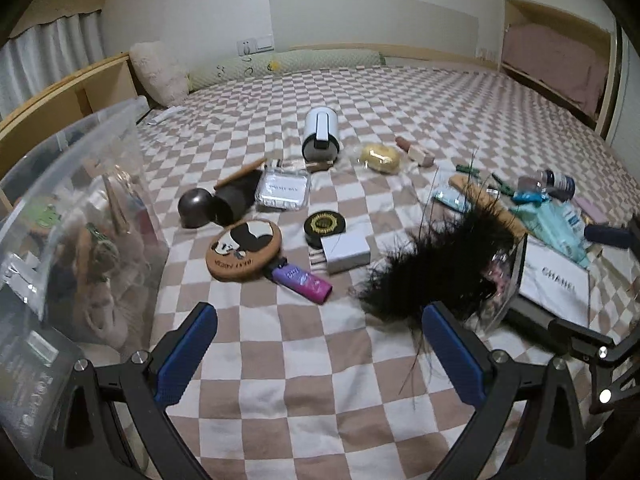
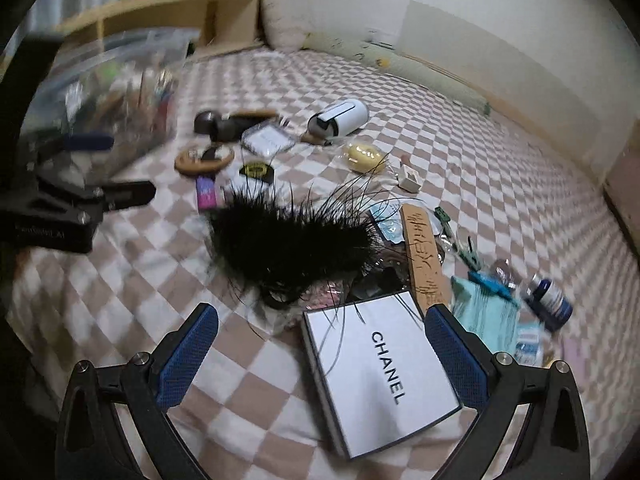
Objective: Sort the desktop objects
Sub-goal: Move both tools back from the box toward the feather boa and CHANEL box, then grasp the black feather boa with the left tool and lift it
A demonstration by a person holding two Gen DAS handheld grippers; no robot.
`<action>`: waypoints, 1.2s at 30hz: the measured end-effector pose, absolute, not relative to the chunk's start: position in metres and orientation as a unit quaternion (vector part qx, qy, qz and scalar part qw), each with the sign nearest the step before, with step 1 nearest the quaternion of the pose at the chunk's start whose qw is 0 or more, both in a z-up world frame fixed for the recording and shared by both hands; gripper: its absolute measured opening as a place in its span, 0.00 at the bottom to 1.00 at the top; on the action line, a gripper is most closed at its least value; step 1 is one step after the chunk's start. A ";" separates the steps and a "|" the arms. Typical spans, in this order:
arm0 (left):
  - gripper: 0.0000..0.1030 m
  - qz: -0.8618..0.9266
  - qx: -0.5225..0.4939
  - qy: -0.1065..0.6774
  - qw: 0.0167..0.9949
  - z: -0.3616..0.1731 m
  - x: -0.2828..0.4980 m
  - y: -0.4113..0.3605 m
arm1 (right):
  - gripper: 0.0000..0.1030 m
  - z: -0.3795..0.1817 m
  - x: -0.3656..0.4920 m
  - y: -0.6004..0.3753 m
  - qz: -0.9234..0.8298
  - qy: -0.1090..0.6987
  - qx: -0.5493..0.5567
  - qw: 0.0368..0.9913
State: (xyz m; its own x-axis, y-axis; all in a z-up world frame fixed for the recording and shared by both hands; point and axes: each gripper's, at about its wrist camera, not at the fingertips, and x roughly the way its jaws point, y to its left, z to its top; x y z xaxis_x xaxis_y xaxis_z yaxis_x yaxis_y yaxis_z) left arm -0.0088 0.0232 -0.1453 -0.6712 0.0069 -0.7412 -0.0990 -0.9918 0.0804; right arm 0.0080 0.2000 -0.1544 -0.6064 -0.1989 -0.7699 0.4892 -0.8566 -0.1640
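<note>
Both the left gripper [image 1: 320, 344] and right gripper [image 2: 322, 346] gape wide and empty, the clear bin [image 1: 72, 216] at nine o'clock part-filled, many items still strewn across the checkered bedspread [image 1: 304, 360].

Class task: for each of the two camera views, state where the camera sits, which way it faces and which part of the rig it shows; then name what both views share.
Left wrist: sits on the left tool, facing across the checkered bed toward the headboard wall; its own open blue fingers show, with the right tool's frame at the right edge.
Right wrist: sits on the right tool, facing down over the white Chanel box; its open fingers show, with the left tool at left.
Shared: black feather piece, Chanel box, clear storage bin.
</note>
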 end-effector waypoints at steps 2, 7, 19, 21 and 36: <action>1.00 0.914 -0.398 0.076 0.034 -0.158 -0.008 0.026 | 1.00 -0.160 0.005 0.201 -0.873 0.192 0.404 0.195; 1.00 0.908 -0.396 0.131 0.051 -0.186 -0.009 0.040 | 1.00 -0.163 -0.016 0.225 -0.868 0.137 0.444 0.177; 1.00 0.893 -0.356 0.243 0.133 -0.206 -0.011 0.100 | 1.00 -0.173 -0.028 0.257 -0.853 0.087 0.496 0.136; 1.00 0.886 -0.348 0.273 0.138 -0.213 -0.012 0.108 | 1.00 -0.172 -0.027 0.258 -0.853 0.084 0.496 0.136; 1.00 0.838 -0.364 0.352 0.203 -0.239 -0.058 0.141 | 1.00 -0.159 -0.034 0.285 -0.863 0.038 0.490 0.117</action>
State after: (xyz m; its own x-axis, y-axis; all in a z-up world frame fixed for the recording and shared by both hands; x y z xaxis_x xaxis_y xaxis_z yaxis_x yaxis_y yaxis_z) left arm -0.0577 0.1413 -0.2387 -0.6519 0.0843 -0.7536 -0.5976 -0.6689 0.4421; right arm -0.0336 0.2847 -0.1594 -0.4916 -0.1638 -0.8553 0.2393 -0.9698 0.0482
